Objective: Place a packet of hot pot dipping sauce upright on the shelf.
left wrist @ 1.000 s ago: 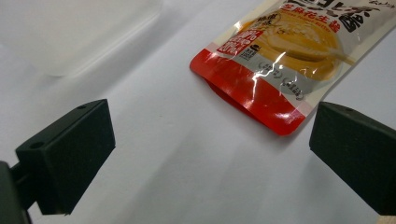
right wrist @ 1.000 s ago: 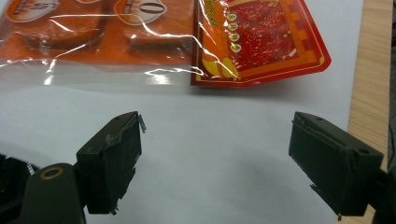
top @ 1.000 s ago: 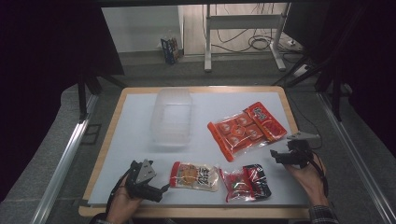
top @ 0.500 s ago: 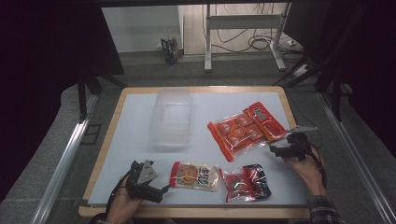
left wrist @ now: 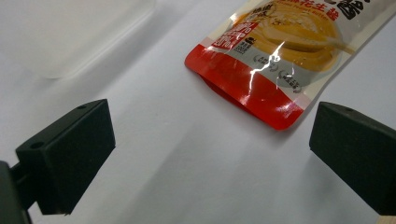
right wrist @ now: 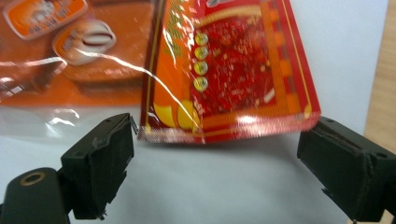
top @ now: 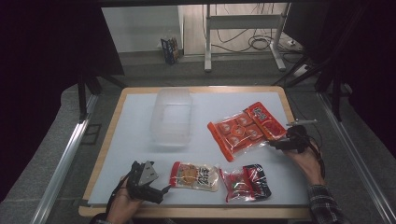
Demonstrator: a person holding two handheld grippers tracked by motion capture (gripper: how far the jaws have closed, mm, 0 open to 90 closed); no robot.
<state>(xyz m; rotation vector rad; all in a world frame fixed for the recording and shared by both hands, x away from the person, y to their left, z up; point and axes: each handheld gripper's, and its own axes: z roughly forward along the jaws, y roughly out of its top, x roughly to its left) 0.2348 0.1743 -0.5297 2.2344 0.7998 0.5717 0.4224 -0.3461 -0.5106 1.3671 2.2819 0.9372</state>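
Observation:
On the white mat, a red and orange packet (top: 265,120) lies partly over a larger orange bag of round snacks (top: 236,133) at the right. My right gripper (top: 275,144) is open just short of the red packet's near edge (right wrist: 229,70), one jaw toward each corner, and the orange bag (right wrist: 70,56) lies to its left. A white and red peanut snack packet (top: 195,176) lies near the front edge. My left gripper (top: 162,190) is open, just left of this packet's red end (left wrist: 261,88).
A clear plastic tub (top: 172,116) stands at the middle left of the mat, its corner (left wrist: 70,32) ahead of the left gripper. A red and black packet (top: 245,182) lies beside the peanut packet. The wooden table rim (right wrist: 380,70) runs close on the right.
My right gripper has moved away from the person and slightly left, up to the red packet's edge. The left gripper and the packets have stayed put.

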